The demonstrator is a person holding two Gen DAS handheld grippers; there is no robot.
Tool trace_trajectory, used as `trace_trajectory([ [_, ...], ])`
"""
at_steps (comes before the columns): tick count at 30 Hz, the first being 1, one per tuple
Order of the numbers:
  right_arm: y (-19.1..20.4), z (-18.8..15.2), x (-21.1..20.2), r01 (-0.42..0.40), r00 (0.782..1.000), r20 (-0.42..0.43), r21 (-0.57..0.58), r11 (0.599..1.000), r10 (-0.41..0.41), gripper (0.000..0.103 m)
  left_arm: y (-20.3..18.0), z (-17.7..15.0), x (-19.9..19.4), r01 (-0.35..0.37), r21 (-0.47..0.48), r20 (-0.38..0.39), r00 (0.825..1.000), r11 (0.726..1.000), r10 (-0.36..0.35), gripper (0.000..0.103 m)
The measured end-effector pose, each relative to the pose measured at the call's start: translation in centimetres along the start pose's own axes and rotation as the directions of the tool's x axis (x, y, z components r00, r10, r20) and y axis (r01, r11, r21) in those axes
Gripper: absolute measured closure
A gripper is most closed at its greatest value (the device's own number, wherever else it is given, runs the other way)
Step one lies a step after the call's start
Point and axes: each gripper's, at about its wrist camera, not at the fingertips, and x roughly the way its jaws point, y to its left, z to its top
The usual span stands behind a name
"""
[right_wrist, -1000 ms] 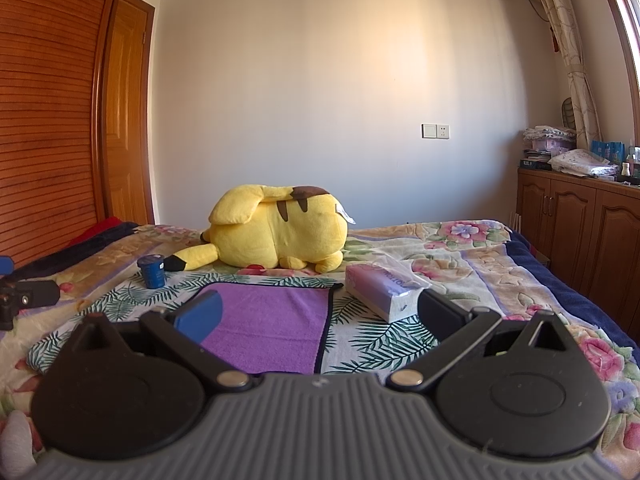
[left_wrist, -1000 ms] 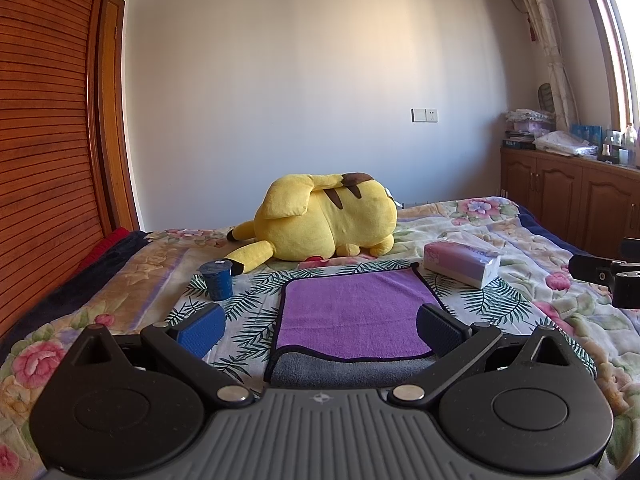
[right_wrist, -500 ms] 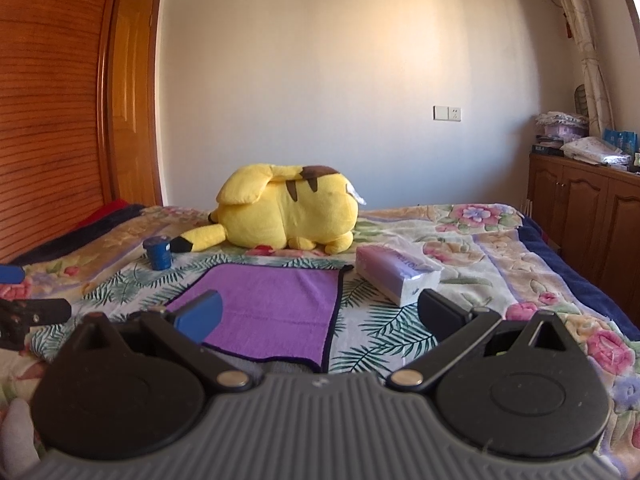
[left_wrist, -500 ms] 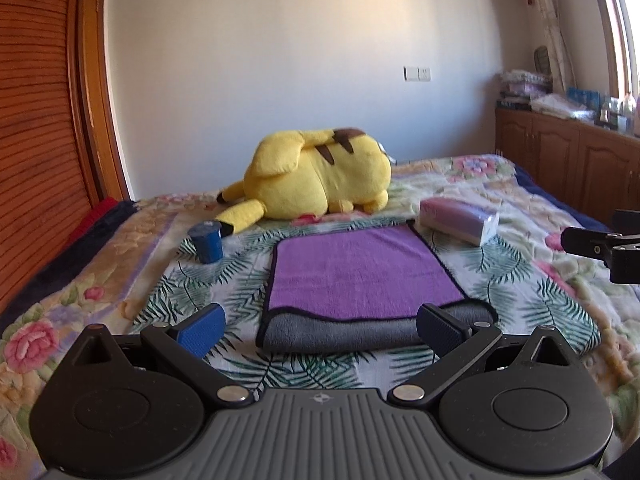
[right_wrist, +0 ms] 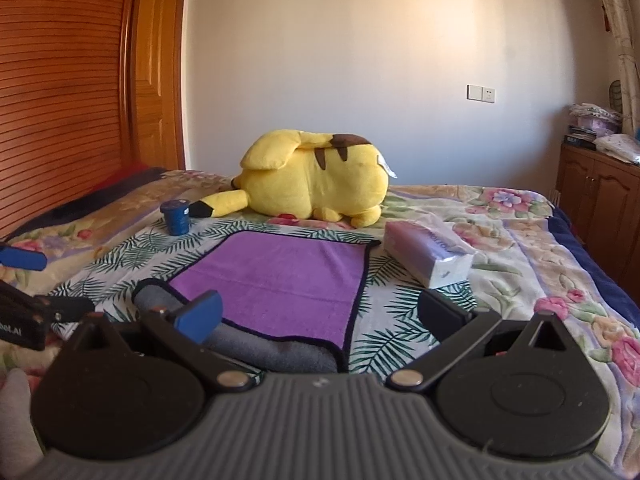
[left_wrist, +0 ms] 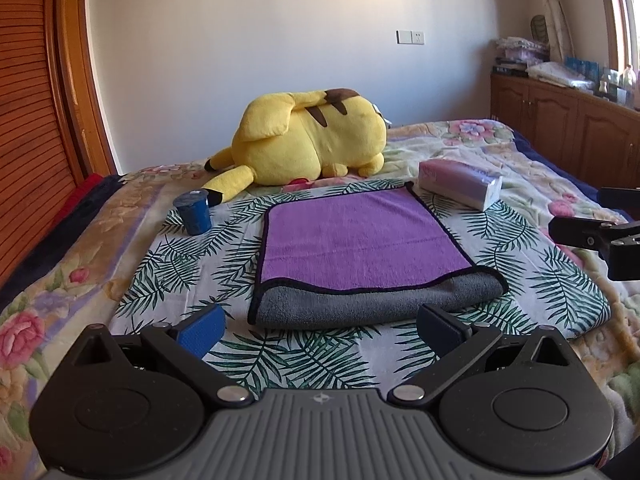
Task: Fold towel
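A purple towel (left_wrist: 356, 236) with a grey underside and black edging lies folded flat on the leaf-print sheet, its grey fold toward me. It also shows in the right wrist view (right_wrist: 280, 276). My left gripper (left_wrist: 320, 330) is open and empty, just in front of the towel's near grey edge. My right gripper (right_wrist: 320, 316) is open and empty, over the towel's near right corner. The right gripper's tip shows at the right edge of the left wrist view (left_wrist: 592, 236). The left gripper's tip shows at the left edge of the right wrist view (right_wrist: 24, 260).
A yellow plush toy (left_wrist: 312, 140) lies behind the towel. A blue cup (left_wrist: 193, 212) stands left of it and a tissue pack (left_wrist: 460, 184) lies to its right. A wooden cabinet (left_wrist: 560, 128) stands to the right of the bed and a wooden wardrobe (right_wrist: 60, 92) to the left.
Both grippers have drawn back and risen from the towel, so more of its grey near fold and the sheet shows. The towel has stayed in place.
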Motion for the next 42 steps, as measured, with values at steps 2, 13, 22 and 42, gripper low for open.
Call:
trace_trajectory([
  [2,0.0,0.0,0.4,-0.009,1.0,-0.008,-0.002,1.0,0.009,0.0,0.1,0.1,0.5,0.002,0.004,-0.007,1.0,1.0,-0.002,0.0],
  [13,0.2,0.2,3.4,-0.031,0.998,-0.064,-0.023,0.999,0.029,0.0,1.2,0.8,3.2,0.0,0.001,-0.041,0.999,1.0,0.0,0.0],
  [22,0.2,0.2,5.4,-0.041,0.994,-0.106,-0.014,0.999,0.039,0.0,2.4,1.3,5.7,0.026,-0.02,-0.078,0.997,0.999,-0.028,0.0],
  [42,-0.3,-0.7,10.0,-0.059,0.976,-0.21,0.005,0.998,0.059,0.011,5.1,1.6,11.6,0.03,-0.027,-0.134,0.99,0.999,-0.033,0.009],
])
